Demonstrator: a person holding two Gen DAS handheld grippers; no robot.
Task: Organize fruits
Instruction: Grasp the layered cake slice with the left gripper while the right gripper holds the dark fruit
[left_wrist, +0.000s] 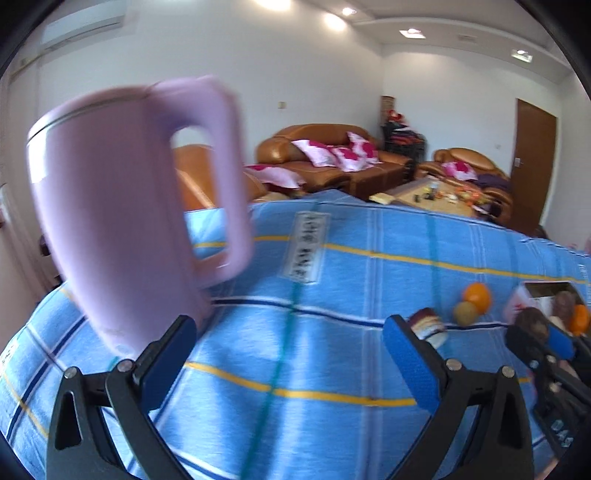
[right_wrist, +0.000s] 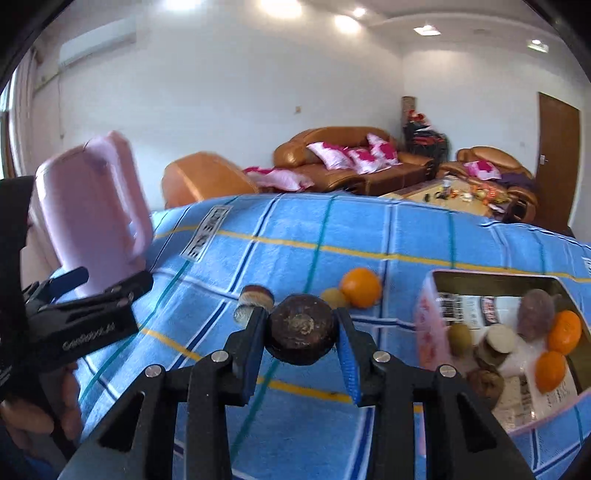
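Right gripper (right_wrist: 301, 334) is clamped on a dark round fruit (right_wrist: 302, 328), mid-carry; next, swing right over the box (right_wrist: 424, 317) and release. Left gripper (left_wrist: 290, 354) gapes wide.

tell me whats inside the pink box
The pink box holds two oranges, a greenish fruit, a purple fruit and brown ones on printed paper. Its near wall hides the left floor.
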